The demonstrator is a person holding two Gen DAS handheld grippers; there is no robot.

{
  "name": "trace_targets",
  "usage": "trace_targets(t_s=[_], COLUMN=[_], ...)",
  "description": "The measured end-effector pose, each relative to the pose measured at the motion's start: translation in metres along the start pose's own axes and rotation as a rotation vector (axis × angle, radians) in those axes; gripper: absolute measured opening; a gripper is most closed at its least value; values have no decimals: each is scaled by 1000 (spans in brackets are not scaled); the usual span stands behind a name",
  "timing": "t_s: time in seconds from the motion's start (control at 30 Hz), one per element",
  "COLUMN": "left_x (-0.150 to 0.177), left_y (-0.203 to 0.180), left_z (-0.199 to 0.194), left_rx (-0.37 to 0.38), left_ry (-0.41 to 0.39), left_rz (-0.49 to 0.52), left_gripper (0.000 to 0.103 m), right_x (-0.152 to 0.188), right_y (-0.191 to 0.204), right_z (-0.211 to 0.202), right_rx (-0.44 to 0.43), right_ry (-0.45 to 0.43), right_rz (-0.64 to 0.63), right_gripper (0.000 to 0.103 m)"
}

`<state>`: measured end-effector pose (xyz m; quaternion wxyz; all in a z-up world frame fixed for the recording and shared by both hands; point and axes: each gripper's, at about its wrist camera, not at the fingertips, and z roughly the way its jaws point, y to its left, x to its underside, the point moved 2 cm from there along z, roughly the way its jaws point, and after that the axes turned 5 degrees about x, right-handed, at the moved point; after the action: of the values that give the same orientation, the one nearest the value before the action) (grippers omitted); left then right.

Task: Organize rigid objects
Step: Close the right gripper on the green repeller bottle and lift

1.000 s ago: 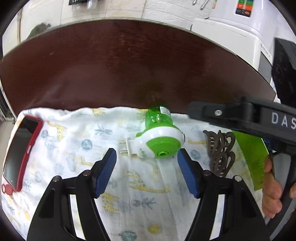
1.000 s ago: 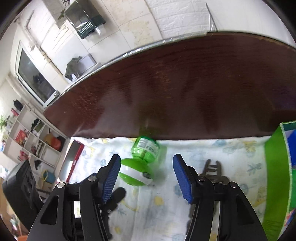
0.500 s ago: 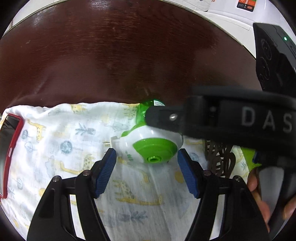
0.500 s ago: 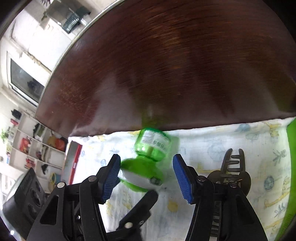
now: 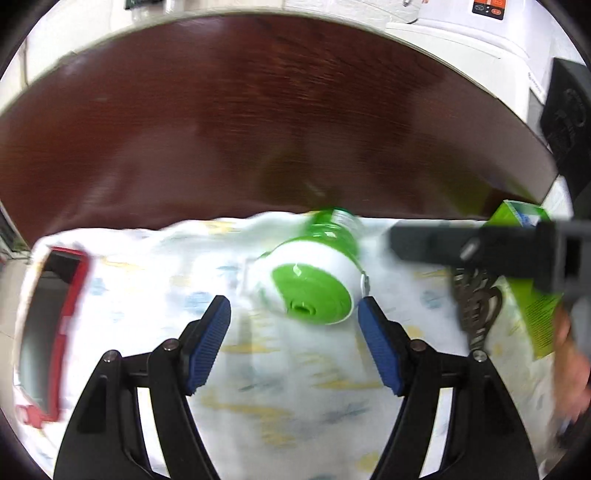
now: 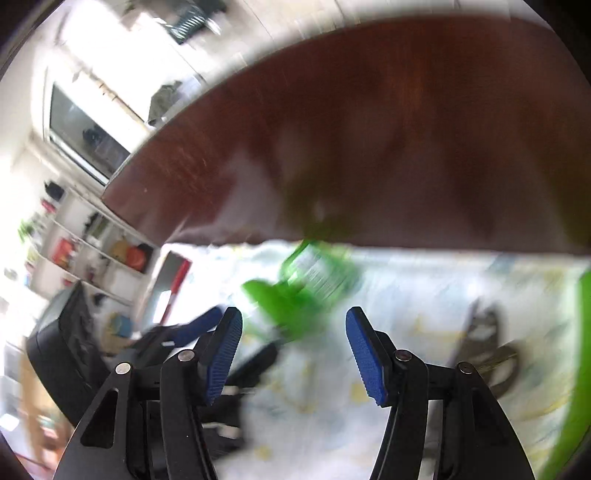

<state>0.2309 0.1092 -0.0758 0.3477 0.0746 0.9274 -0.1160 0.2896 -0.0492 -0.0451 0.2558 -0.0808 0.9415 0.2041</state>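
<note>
1. Left claw [image 5: 293, 317] wide apart, holding nothing.
2. Right claw [image 6: 293, 347] also wide, holding nothing; frame blurred.
3. Green-white plug-in vaporizer [image 5: 314, 277] lies on its side on the printed cloth [image 5: 280, 398], just ahead of the left claw, between the pad tips.
4. Dark hair clip [image 5: 476, 306] right of it; green box [image 5: 532, 291] beyond.
5. Red-cased phone [image 5: 48, 325] at cloth's left edge.
6. Cloth on the dark wooden tabletop [image 5: 258, 122].

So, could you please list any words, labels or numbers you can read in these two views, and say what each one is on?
None can be read for certain.
Label on the green plug-in bottle: blurred by motion in both views.
Print on the green box: too small and blurred.
Orange and green panel on the white appliance: no legible characters.
Right gripper body: no lettering visible.
</note>
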Motion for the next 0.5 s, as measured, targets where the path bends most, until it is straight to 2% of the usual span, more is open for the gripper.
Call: trace_targets(t_s=[0.07,0.17,0.27,0.43,0.5], left_x=[1,-2,-2,6,7], left_y=[6,20,27,13,7], left_z=[-9,-10,-11,-14,-2], left_rx=[-55,-69,-29,75,64], left_ry=[-12,-23,-32,-37,-22], left_rz=[8,-43,-101,-89,-77], left_gripper=[70,69,68,70,68], right_x=[-2,-5,-8,-12,-15], right_y=[7,13,10,-1,-7], right_z=[-5,5,22,37,40], right_rx=[33,25,41,34,29], right_ry=[-41,-32,-2,29,36], right_rz=[-49,-39,5,65,87], right_gripper=[61,61,61,61,61])
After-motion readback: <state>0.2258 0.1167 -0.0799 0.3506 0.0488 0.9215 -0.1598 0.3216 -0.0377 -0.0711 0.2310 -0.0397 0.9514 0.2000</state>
